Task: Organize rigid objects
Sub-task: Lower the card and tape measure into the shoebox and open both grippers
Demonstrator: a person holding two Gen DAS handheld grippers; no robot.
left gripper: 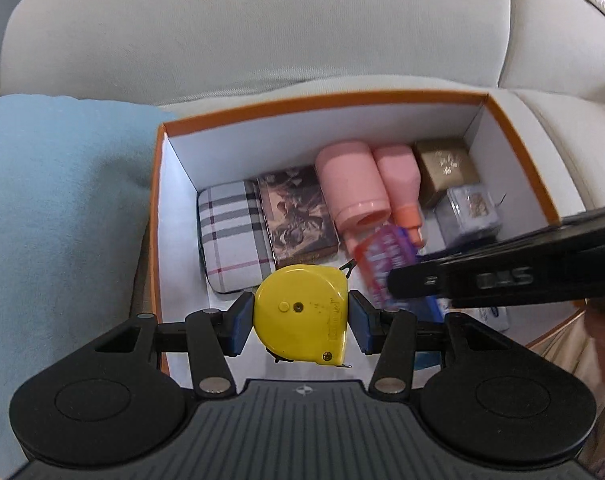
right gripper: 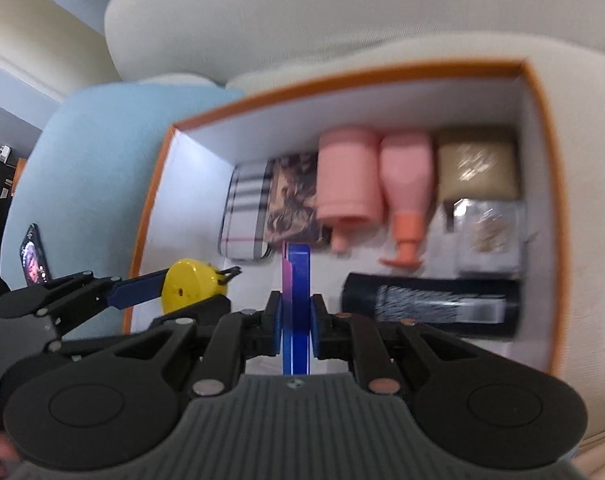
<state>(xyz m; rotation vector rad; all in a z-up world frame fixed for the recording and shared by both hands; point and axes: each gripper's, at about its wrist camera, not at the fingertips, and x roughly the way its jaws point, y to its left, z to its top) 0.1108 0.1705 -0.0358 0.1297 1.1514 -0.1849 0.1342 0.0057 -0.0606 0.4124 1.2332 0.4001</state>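
Left hand-held gripper [left gripper: 301, 322] pinches a yellow tape measure [left gripper: 302, 316] between its blue pads, above the near left part of an open orange-rimmed box [left gripper: 322, 98] resting on a pale sofa [left gripper: 262, 32]. Right hand-held gripper [right gripper: 296, 316] is pressed onto a thin blue packet [right gripper: 296, 280] held on edge over the box. Along the far wall: plaid case [left gripper: 232, 236], printed tin [left gripper: 296, 216], two pink bottles [left gripper: 352, 184], gold box [left gripper: 446, 170]. Blue blanket [left gripper: 54, 208] lies left of the box.

A home living room is showing here: a cream fabric sofa with plump cushions [left gripper: 262, 32] is filling the background. A soft light-blue blanket [left gripper: 62, 208] is lying on its seat beside an orange-rimmed cardboard box [left gripper: 322, 100].
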